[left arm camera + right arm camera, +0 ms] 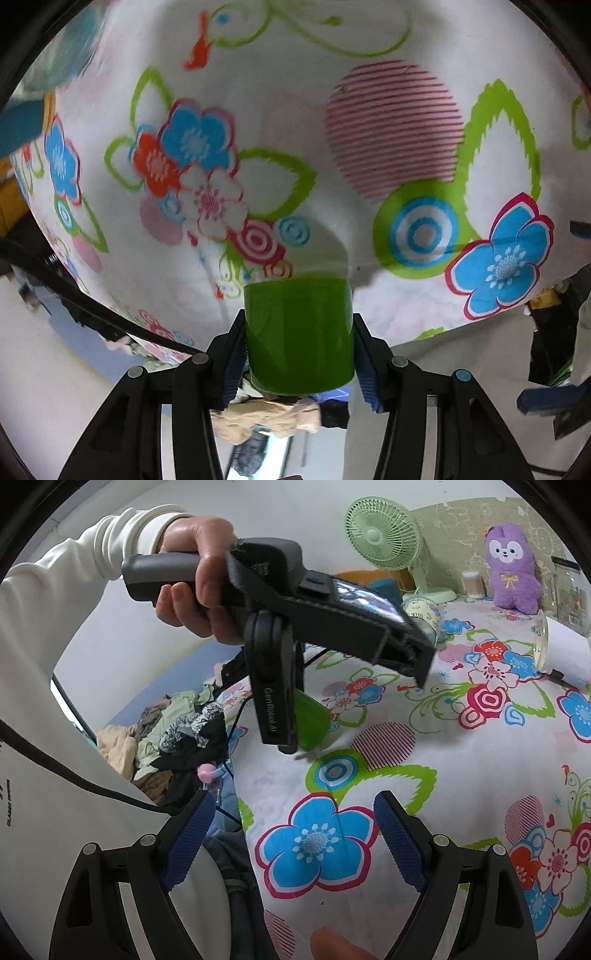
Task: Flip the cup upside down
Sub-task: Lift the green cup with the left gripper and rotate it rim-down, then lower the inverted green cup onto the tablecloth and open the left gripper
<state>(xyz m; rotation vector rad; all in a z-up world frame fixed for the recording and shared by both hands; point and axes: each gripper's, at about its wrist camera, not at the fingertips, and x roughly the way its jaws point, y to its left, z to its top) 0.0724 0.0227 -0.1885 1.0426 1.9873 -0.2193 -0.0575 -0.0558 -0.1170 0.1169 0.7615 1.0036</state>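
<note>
A green cup (pixel 298 332) sits between the blue pads of my left gripper (pixel 299 347), which is shut on its sides. The left wrist view is rolled upside down, with the floral tablecloth (pixel 295 129) above the cup. In the right wrist view the left gripper body (pixel 277 686) is held by a hand over the table, and the green cup (pixel 312 720) shows just below it, tilted and close above the cloth. My right gripper (pixel 295 842) is open and empty, near the table's front edge.
At the back of the table stand a green fan (pixel 384 535), a purple plush toy (pixel 511 565), a patterned cup (pixel 424 613) and a clear glass (pixel 543 642) by a white roll. A heap of clothes (pixel 166 731) lies off the table's left side.
</note>
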